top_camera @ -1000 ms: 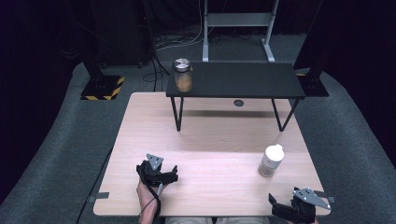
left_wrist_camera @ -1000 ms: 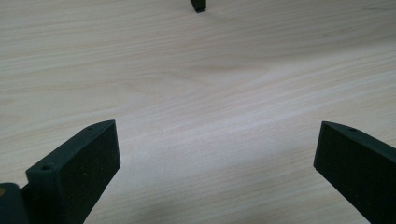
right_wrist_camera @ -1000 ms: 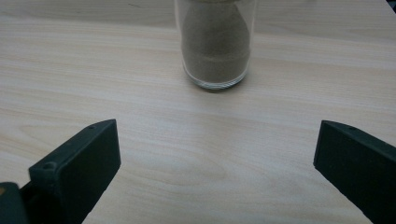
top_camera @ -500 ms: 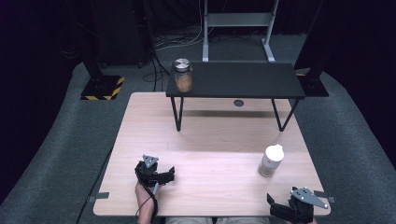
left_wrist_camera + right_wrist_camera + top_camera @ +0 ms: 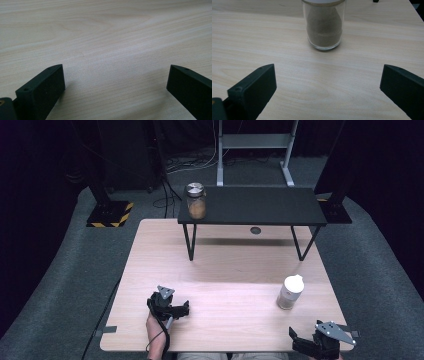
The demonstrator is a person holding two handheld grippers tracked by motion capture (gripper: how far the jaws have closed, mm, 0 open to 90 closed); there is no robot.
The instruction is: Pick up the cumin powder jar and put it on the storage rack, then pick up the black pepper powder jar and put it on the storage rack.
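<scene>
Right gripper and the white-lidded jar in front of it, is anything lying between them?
No. In the right gripper view, only bare wooden table lies between the open right gripper and the jar. The high view agrees.

Two jars (image 5: 290, 291) (image 5: 196, 200) — two hand-held grippers (image 5: 186, 309) (image 5: 293, 338) — one shelf (image 5: 252, 205).

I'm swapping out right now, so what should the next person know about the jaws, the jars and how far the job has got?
Left gripper: jaws open, holding nothing, low over bare wooden table.
Right gripper: jaws open, holding nothing, at the table's near right corner, pointed at the white-lidded jar.
That jar stands upright on the table, ahead of the right gripper and apart from it.
A second jar, metal-lidded, stands on the black shelf at its left end.
Done: nothing grasped. Left: probably closing in on the near jar.
</scene>
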